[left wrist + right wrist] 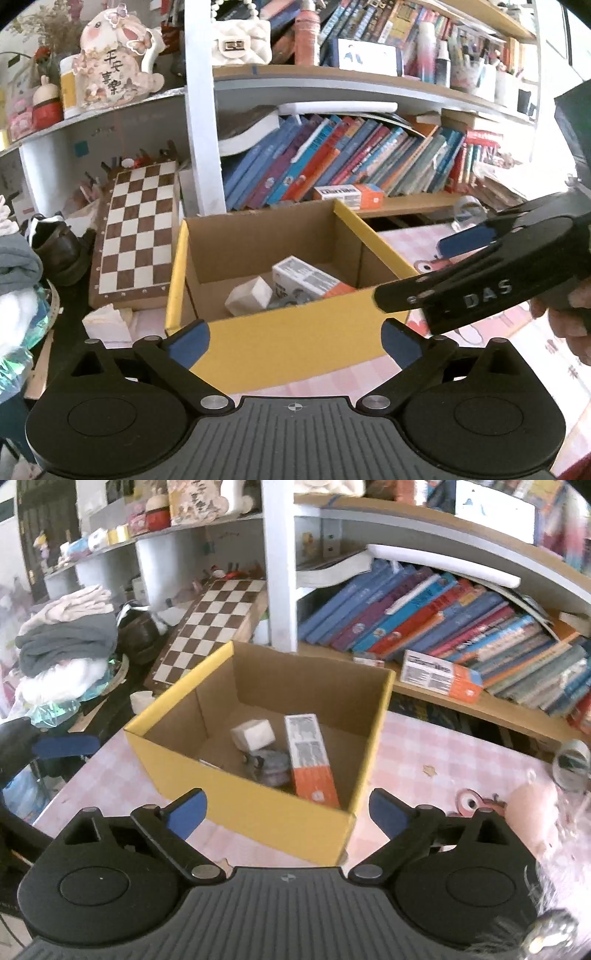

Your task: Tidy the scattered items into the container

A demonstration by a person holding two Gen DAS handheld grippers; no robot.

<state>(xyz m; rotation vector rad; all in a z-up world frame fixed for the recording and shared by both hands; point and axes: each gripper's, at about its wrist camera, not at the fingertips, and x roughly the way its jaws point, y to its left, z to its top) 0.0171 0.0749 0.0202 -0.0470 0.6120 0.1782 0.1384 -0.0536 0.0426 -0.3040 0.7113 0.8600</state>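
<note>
Behind the yellow box point(258, 812), a chessboard point(210, 627) is leaning; my left tongs point(295, 338) and right tongs point(286, 812) are gaping empty before it.

A brown-and-white wooden chessboard point(137, 236) is leaning against the white shelf post point(204, 122), ahead and left of the left hand-held gripper point(295, 341). Slanting blue and red books point(343, 158) are filling the wooden shelf beyond. A cream quilted handbag point(242, 42) and a pink rabbit figurine point(114, 62) are sitting higher up. Folded grey and white clothes point(70, 642) are lying far left of the right hand-held gripper point(286, 814).

Both wrist views near box point(291, 343)
</note>
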